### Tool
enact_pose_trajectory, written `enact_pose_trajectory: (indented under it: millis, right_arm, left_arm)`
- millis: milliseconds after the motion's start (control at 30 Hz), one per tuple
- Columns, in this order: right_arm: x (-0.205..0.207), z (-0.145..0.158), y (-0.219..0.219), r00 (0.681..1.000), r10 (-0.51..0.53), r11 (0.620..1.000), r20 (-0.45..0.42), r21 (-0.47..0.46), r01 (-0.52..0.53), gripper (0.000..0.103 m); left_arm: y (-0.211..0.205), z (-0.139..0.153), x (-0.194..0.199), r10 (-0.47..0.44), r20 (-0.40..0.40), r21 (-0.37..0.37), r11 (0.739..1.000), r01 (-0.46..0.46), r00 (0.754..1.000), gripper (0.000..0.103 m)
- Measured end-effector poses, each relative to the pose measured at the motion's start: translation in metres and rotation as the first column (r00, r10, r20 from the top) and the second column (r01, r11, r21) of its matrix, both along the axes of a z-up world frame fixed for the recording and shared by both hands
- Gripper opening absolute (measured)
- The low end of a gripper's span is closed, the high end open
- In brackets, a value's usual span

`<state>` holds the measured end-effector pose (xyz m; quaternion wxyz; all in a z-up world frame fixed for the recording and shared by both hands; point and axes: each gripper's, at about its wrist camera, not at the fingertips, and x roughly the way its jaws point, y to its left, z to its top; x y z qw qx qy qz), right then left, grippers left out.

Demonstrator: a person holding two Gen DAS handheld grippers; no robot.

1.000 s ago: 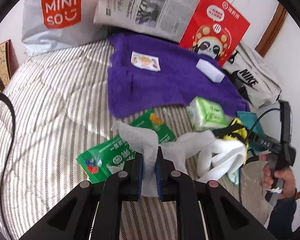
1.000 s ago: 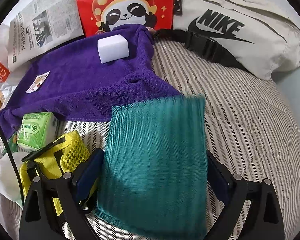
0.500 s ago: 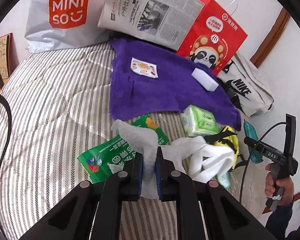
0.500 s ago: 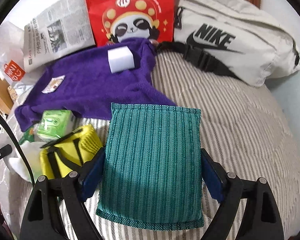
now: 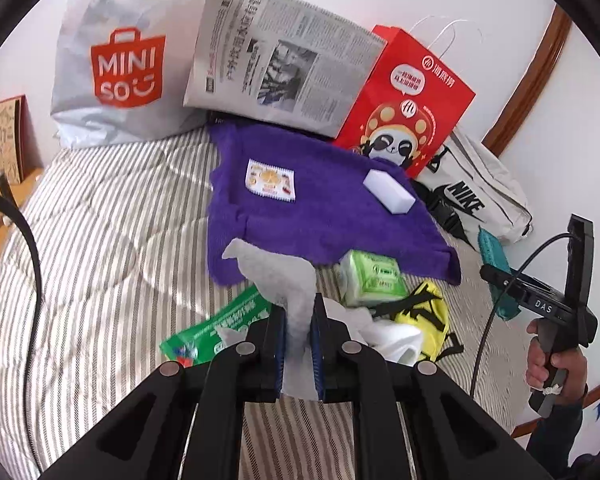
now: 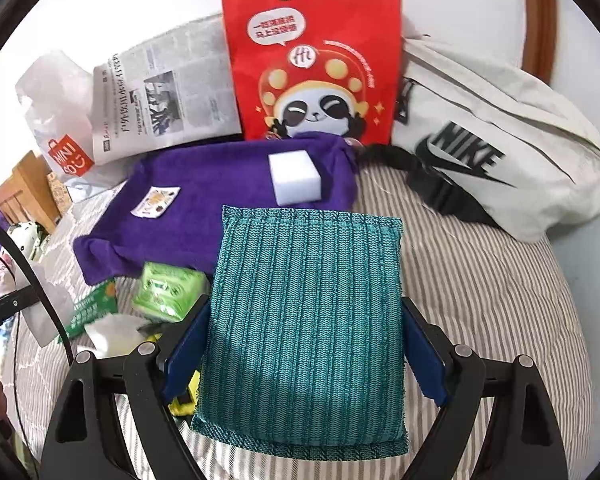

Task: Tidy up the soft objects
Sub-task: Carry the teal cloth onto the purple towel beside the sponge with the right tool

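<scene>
- Left gripper (image 5: 299, 334): jaws pressed nearly together, pinching a thin white wipe (image 5: 284, 276). The sheet runs down between the blue pads and stands up above them in a crumpled flap.
- Right gripper (image 6: 306, 344): jaws spread wide, pads bearing on both side edges of a teal knit pad (image 6: 308, 312). The pad lies flat between the fingers, its far edge well past the tips.
- Hidden: the teal pad covers most of the striped bedding (image 6: 480, 288) ahead of the right gripper; only a corner of a yellow mesh item (image 6: 184, 396) shows under the left finger.
- In the left view, the wipe and fingers cover part of a green packet (image 5: 220, 328); white cloth (image 5: 396, 336) lies heaped beside it, shape unclear.
- Green tissue pack (image 5: 374, 278) sits just off the near edge of the purple towel (image 5: 312, 220), which carries a white sponge block (image 5: 388, 192) and a small printed sachet (image 5: 271, 180).
- Far edge is walled in by a Miniso bag (image 5: 124, 68), newspaper (image 5: 276, 68), red panda bag (image 5: 408, 108) and Nike bag (image 6: 500, 140).
- Open bedding lies left of the towel in the left view, and right of the teal pad in the right view.
- Person's hand (image 5: 556, 364) at the right frame edge of the left view, partly cut off.
</scene>
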<state>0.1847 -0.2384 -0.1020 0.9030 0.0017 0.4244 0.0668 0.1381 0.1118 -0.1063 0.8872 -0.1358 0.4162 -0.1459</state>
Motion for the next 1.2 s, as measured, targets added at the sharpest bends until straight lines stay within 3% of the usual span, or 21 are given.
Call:
enact_pose_trajectory:
  millis: [400, 767, 1100, 1200]
  right_arm:
    - [0.063, 0.004, 0.022, 0.999, 0.043, 0.999, 0.016, 0.013, -0.043, 0.088]
    - [0.13, -0.027, 0.033, 0.999, 0.034, 0.999, 0.013, 0.004, -0.034, 0.088]
    - [0.132, -0.055, 0.041, 0.998, 0.038, 0.998, 0.051, -0.06, -0.035, 0.088]
    - [0.133, -0.064, 0.044, 0.998, 0.052, 0.996, 0.022, -0.073, -0.05, 0.088]
  left_arm:
    - [-0.008, 0.013, 0.042, -0.013, 0.025, 0.006, 1.0, 0.013, 1.0, 0.011]
    - [-0.004, 0.013, 0.077, -0.02, 0.022, 0.006, 1.0, 0.02, 1.0, 0.011]
    - [0.008, -0.002, 0.087, 0.001, 0.005, -0.014, 1.0, -0.001, 1.0, 0.011]
    - [0.008, -0.006, 0.089, 0.003, 0.0, -0.016, 1.0, -0.003, 1.0, 0.011]
